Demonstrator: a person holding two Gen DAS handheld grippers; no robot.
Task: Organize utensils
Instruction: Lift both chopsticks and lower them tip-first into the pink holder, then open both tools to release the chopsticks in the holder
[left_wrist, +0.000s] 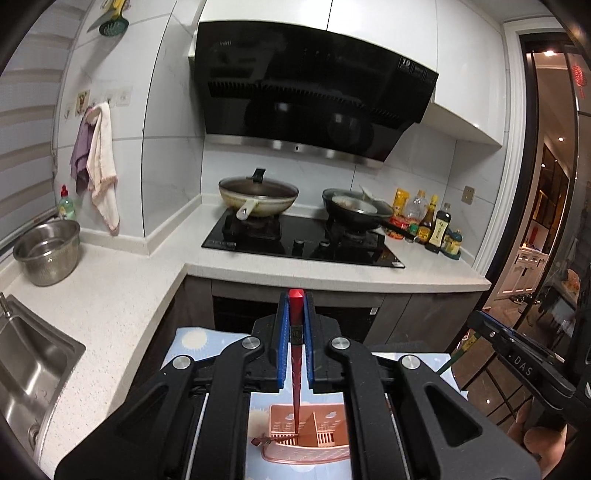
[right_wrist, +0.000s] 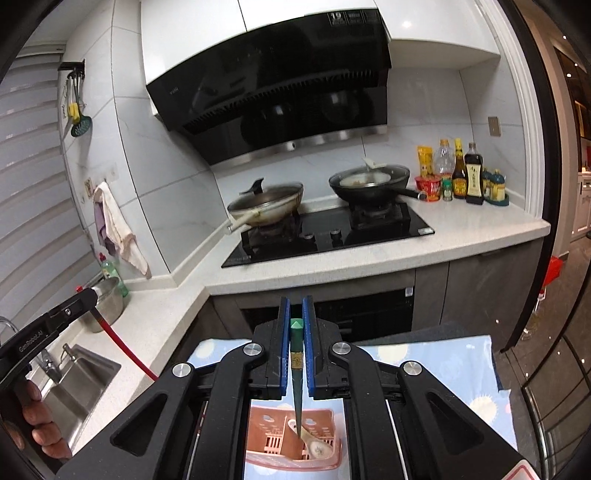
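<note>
Kitchen: left hand-held gripper (left_wrist: 295, 314) clamps red chopstick (left_wrist: 296, 365); right hand-held gripper (right_wrist: 296, 317) clamps green chopstick (right_wrist: 296, 373).

Kitchen, L-shaped white speckled counter (left_wrist: 110, 295) over dark cabinets (right_wrist: 480, 295). White marbled wall tiles (left_wrist: 170, 177). Black range hood (left_wrist: 306, 85) beneath white upper cabinets (left_wrist: 472, 66). Black glass hob (left_wrist: 303, 243). Steel sink (left_wrist: 29, 369) at left. Window blind (right_wrist: 33, 184). Dark-framed doorway (left_wrist: 546, 184), glossy floor beyond.
</note>
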